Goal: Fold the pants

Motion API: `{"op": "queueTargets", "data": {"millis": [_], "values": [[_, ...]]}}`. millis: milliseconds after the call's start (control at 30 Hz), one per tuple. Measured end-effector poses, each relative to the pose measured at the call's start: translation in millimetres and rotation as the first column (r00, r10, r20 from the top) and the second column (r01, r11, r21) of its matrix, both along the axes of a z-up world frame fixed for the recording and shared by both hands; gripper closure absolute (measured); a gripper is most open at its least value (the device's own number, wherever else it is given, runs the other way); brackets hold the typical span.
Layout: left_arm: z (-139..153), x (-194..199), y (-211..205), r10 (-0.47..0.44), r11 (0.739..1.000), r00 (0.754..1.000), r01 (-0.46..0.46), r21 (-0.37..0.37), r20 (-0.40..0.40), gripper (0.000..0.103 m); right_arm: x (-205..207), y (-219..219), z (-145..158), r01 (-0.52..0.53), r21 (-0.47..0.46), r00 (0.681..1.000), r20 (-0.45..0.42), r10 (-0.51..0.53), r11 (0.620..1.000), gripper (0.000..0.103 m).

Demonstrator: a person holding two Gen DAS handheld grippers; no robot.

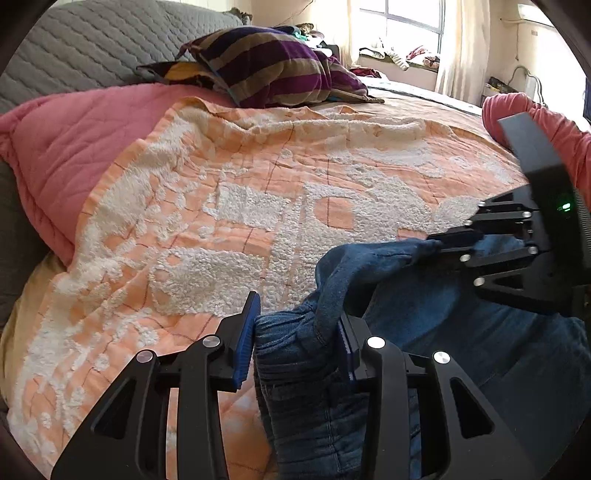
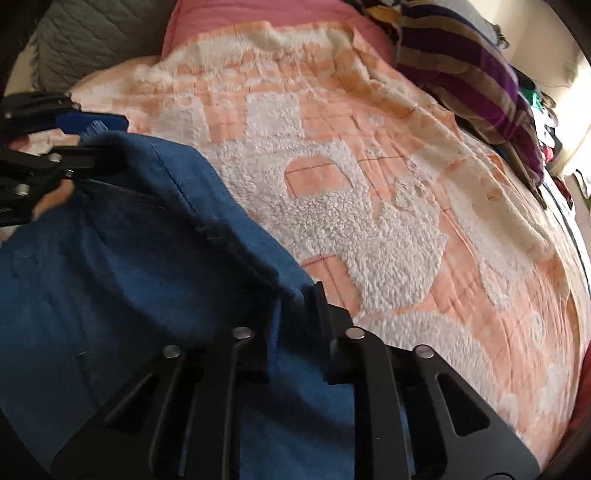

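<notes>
Blue denim pants (image 1: pixel 461 332) hang between my two grippers above an orange and white blanket (image 1: pixel 240 206). My left gripper (image 1: pixel 295 339) is shut on the gathered waistband, its blue pads (image 1: pixel 245 343) pressed against the bunched denim. My right gripper (image 1: pixel 443 243) shows at the right in the left wrist view, shut on a pants edge. In the right wrist view the right gripper (image 2: pixel 295 325) pinches the denim (image 2: pixel 129 258), and the left gripper (image 2: pixel 81 140) grips the far corner at the upper left.
The blanket (image 2: pixel 369 184) covers a bed. A pink quilt (image 1: pixel 74 147) lies at the left, a striped purple pillow (image 1: pixel 273 70) at the back and a grey quilted headboard (image 1: pixel 81 44) behind. A window (image 1: pixel 410 26) and clutter stand at the far right.
</notes>
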State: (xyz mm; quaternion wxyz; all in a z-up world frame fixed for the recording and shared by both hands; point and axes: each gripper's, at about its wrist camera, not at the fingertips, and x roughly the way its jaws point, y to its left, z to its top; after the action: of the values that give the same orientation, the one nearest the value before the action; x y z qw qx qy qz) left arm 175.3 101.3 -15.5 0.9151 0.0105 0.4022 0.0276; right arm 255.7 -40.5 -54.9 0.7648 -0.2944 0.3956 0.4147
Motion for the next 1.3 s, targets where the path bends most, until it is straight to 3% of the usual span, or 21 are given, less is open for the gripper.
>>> {"op": "queueTargets", "data": {"millis": [200,400,500,767,967,1100,1133,1167,1200,1233,1300], "values": [[13.1,-26.5,-3.6,-0.018,1.000,0.999,0.019,-0.011,0.041,0.067,-32.9,-34.9,31.3,0.054,0.146,0.999,-0.006,-0.053,0.988,0.099],[31.0,-67.4,-12.6,-0.070,0.997,0.994,0.072,-0.019,0.080,0.067,-93.7,-72.7,64.0,0.052,0.258,0.999,-0.004,-0.052,0.965,0.099],[31.1,-90.0,-13.2,-0.073,0.996,0.995,0.077,-0.054,0.075,0.067,-131.8,-81.5,69.3,0.028,0.252,0.999,0.008,-0.031,0.967,0.099],[24.1,-143.7,-17.3,-0.094,0.994,0.995,0.096,-0.048,0.043,0.067,-194.3,-83.0,66.3,-0.029,0.251,0.998,-0.048,0.043,0.967,0.099],[14.5,-155.8,-21.1,-0.098,0.995,0.995,0.098,-0.032,0.000,0.067,-230.5,-73.0,59.5,-0.095,0.264,0.984,-0.119,0.131,0.960,0.102],[11.5,-160.3,-24.8,-0.106,0.994,0.994,0.105,-0.023,-0.017,0.067,-242.5,-66.1,58.4,-0.104,0.229,0.990,-0.072,0.124,0.968,0.101],[11.7,-161.6,-25.4,-0.108,0.994,0.994,0.108,-0.023,-0.016,0.067,-240.3,-68.0,61.5,-0.093,0.236,0.993,-0.045,0.107,0.967,0.099],[11.6,-162.5,-25.9,-0.108,0.994,0.994,0.108,-0.025,-0.016,0.067,-238.0,-69.5,64.4,-0.086,0.232,0.996,-0.015,0.092,0.969,0.084],[11.6,-163.5,-26.8,-0.109,0.994,0.994,0.108,-0.027,-0.016,0.067,-235.4,-69.8,65.3,-0.081,0.208,0.997,0.019,0.079,0.975,0.061],[11.7,-164.2,-27.0,-0.109,0.994,0.994,0.109,-0.030,-0.016,0.067,-234.7,-70.3,64.2,-0.082,0.182,0.996,0.052,0.073,0.980,0.055],[11.9,-165.7,-26.5,-0.109,0.993,0.994,0.108,-0.035,-0.015,0.067,-237.0,-65.9,58.0,-0.114,0.082,0.983,0.155,0.101,0.990,0.051]]}}
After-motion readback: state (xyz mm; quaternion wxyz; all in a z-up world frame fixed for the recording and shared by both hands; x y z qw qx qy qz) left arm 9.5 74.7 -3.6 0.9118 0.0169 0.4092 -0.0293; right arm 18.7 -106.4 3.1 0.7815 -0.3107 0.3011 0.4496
